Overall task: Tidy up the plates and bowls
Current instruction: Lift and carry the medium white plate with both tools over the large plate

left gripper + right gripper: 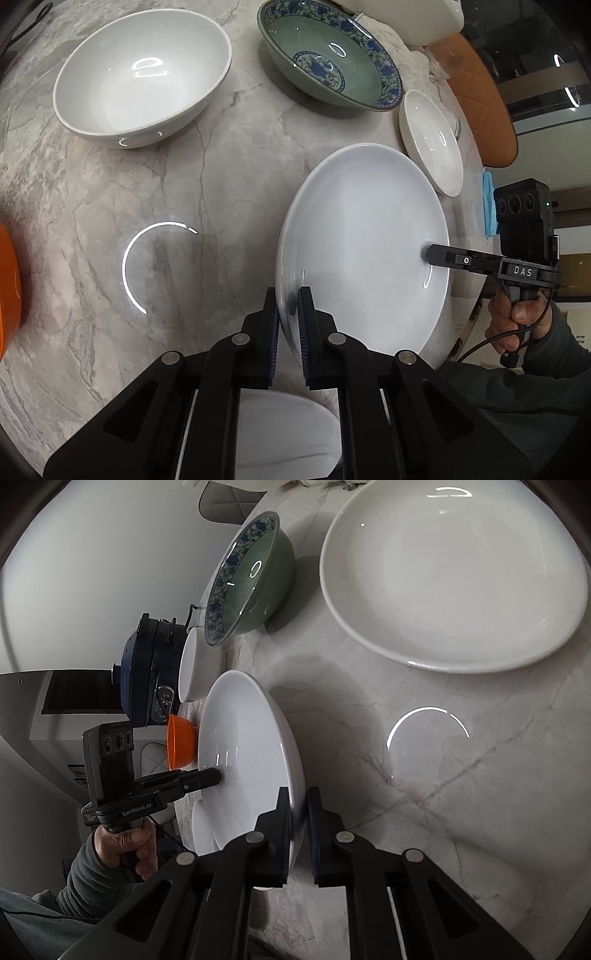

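Grippers both clamped on one white plate (365,243), each at an opposite edge. Left gripper (288,306) had its blue-padded fingers (304,321) pinching the near rim, one pad inside the plate, one outside. Right gripper (299,805) pinched the rim on the other side in the same way; seen from the left wrist its tip lay against the plate's inner face. Plate was tilted, standing up on its edge over the marble bench (207,192); whether its lower rim touched the surface could not be told. Beyond it on the bench sat a deep white bowl (144,77), well apart, and a green bowl with a blue floral border (332,55). A small white dish (432,144) lay just beside the plate's far rim. A large white oval platter (454,576) rested flat to the right. An orange bowl (181,742) stood near the left side, behind the plate. A person's hand (517,317) in a grey sleeve gripped the right handle.
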`<state>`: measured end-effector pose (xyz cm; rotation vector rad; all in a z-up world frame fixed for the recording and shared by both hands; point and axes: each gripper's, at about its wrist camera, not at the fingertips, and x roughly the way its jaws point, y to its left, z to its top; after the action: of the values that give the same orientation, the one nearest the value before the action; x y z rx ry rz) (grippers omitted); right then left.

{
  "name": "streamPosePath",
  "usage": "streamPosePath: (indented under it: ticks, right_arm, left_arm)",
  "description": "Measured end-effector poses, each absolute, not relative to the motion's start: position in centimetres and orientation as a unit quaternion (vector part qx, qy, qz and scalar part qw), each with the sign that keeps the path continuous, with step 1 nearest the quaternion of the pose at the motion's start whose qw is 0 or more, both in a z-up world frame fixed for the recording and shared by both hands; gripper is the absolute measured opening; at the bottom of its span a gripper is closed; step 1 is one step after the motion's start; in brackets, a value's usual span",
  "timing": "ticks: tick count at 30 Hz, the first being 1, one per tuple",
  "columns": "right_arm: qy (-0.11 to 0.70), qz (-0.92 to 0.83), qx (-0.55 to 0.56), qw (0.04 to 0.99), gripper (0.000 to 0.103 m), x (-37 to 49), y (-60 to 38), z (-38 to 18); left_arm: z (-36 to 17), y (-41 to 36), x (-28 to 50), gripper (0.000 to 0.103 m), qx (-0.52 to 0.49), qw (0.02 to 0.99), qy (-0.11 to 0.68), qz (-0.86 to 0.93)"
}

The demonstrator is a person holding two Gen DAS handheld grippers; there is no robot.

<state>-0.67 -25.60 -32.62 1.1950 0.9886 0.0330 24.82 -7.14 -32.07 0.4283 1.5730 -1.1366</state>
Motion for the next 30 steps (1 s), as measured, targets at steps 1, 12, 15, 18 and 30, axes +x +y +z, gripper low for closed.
streamPosePath:
  ticks: [1, 12, 15, 18, 30]
  right_arm:
    - [0.447, 0.015, 0.539, 0.714, 0.010, -0.6, -25.7, -32.2]
    - [0.452, 0.041, 0.508, 0.732, 0.011, 0.9, -24.6, -24.8]
    - [0.456, 0.064, 0.491, 0.740, 0.010, 1.9, -23.4, -22.6]
    - [0.462, 0.088, 0.474, 0.744, 0.011, 3.1, -21.8, -21.2]
    - [0.525, 0.175, 0.416, 0.722, 0.011, 7.7, -11.6, -22.1]
  left_arm:
    - [-31.5, -7.1, 24.8, 0.008, 0.179, 0.547, 0.662, -0.480]
    - [-23.1, -2.8, 23.9, 0.008, 0.131, 0.588, 0.638, -0.480]
    - [-21.1, -0.2, 23.8, 0.008, 0.103, 0.604, 0.634, -0.471]
    - [-19.3, 3.2, 23.8, 0.008, 0.083, 0.624, 0.630, -0.455]
    - [-20.5, 18.8, 22.2, 0.008, 0.001, 0.663, 0.652, -0.369]
